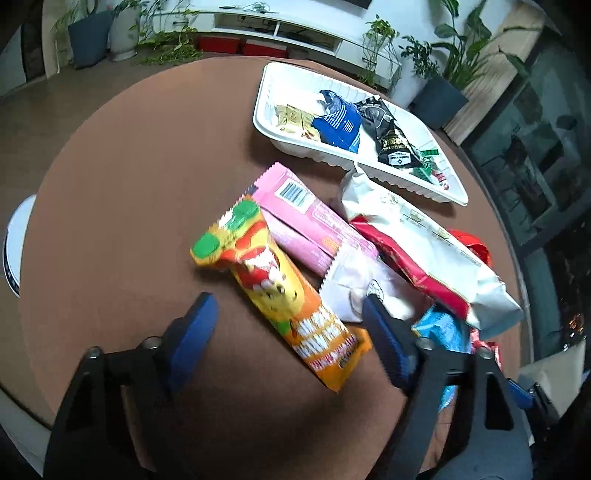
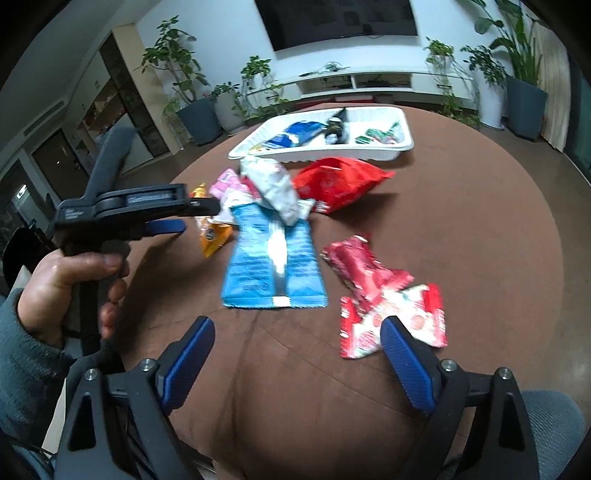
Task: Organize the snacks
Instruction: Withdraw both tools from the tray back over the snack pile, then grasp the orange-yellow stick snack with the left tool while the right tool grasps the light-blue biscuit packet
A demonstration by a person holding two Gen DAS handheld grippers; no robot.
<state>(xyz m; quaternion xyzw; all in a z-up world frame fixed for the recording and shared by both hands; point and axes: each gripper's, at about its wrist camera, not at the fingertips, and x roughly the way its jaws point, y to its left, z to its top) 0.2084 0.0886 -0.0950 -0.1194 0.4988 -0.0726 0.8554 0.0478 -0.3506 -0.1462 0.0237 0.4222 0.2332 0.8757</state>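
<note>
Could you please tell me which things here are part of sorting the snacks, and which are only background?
Part of the job:
- white tray, already holding some packets
- orange-yellow packet, between the left tool's open fingers
- pink packet
- light blue packet
- red bag
- right tool, open

Just background:
- potted plants
- wall screen
- white shelf unit

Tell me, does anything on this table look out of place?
Yes: most snacks lie in a loose, overlapping heap on the brown table, outside the white tray. The pink packet and white bag overlap there.
</note>
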